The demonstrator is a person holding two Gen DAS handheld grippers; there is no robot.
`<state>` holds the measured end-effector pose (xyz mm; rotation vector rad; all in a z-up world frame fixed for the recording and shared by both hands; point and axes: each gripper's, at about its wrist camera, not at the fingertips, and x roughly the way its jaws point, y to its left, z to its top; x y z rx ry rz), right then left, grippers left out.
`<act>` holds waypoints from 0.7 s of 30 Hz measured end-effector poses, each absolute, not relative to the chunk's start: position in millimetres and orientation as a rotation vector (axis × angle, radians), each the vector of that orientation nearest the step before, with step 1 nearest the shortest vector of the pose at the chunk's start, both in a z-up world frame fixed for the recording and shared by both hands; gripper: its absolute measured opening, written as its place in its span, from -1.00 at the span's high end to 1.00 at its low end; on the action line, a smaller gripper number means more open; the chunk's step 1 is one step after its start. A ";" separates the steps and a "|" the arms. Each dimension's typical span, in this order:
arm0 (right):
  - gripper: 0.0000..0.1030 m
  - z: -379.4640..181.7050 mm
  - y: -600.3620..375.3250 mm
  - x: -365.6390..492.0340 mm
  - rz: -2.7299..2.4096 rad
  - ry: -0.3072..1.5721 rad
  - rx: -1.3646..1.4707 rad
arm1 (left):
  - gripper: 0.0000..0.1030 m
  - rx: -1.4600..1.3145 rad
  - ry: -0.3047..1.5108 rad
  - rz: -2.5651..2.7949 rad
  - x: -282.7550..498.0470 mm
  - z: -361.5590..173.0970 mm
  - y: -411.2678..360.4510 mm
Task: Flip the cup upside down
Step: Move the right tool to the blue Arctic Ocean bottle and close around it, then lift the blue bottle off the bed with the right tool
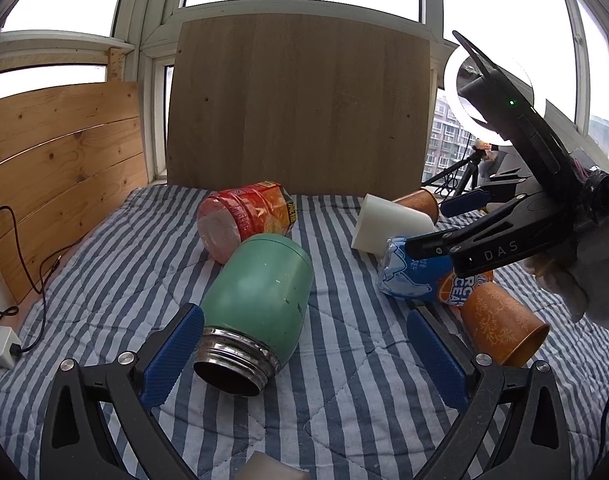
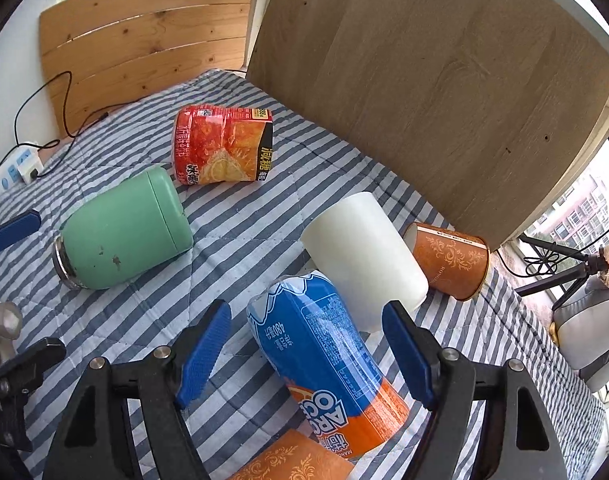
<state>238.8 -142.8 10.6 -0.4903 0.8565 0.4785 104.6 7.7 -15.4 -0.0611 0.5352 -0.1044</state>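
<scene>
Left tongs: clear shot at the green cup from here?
Probably yes. The left tongs are open with the green cup lying on its side between the pads, steel mouth toward the camera. Nothing lies in between; the red tub only sits behind it.

The left two-finger gripper had a black plastic frame with triangular cut-outs, round silver screws at the finger pivots and ridged blue rubber pads. The right two-finger gripper was built alike; seen from the left wrist it bore white "DAS" lettering, a small green light and a black cable. A light grey glove covered the right hand.
</scene>
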 end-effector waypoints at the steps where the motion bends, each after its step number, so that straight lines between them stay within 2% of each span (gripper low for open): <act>1: -0.45 14.2 -147.9 236.6 0.483 0.846 -0.469 | -0.99 -0.076 0.555 -0.109 109.8 -16.3 7.5; 4: -0.39 25.6 -169.9 229.8 0.486 0.816 -0.388 | -0.99 -0.049 0.617 -0.103 128.7 -16.6 -5.7; 6: -0.01 31.7 -189.0 225.0 0.461 0.814 -0.310 | -0.98 -0.005 0.637 -0.094 143.9 -11.5 -20.4; 9: 0.12 37.0 -220.1 200.9 0.430 0.770 -0.231 | -0.92 -0.036 0.712 -0.143 176.5 -1.1 -37.9; 11: 0.13 36.9 -241.5 177.5 0.411 0.718 -0.183 | -0.73 -0.075 0.754 -0.138 198.5 4.7 -44.5; 13: 0.14 32.3 -260.7 155.1 0.419 0.683 -0.138 | -0.65 -0.118 0.799 -0.144 217.1 4.7 -47.9; 18: 0.20 20.8 -302.4 124.8 0.382 0.607 -0.030 | -0.20 -0.248 0.950 -0.120 259.4 -18.2 -44.5; 19: 0.20 21.1 -309.8 123.2 0.382 0.596 -0.003 | 0.02 -0.269 0.981 -0.112 265.5 -24.8 -43.8; 20: 0.20 22.0 -315.3 122.1 0.381 0.590 0.015 | 0.14 -0.298 0.999 -0.108 271.7 -30.0 -43.9; 21: 0.20 23.2 -319.0 121.3 0.368 0.581 0.021 | 0.14 -0.324 1.005 -0.097 277.2 -32.7 -42.0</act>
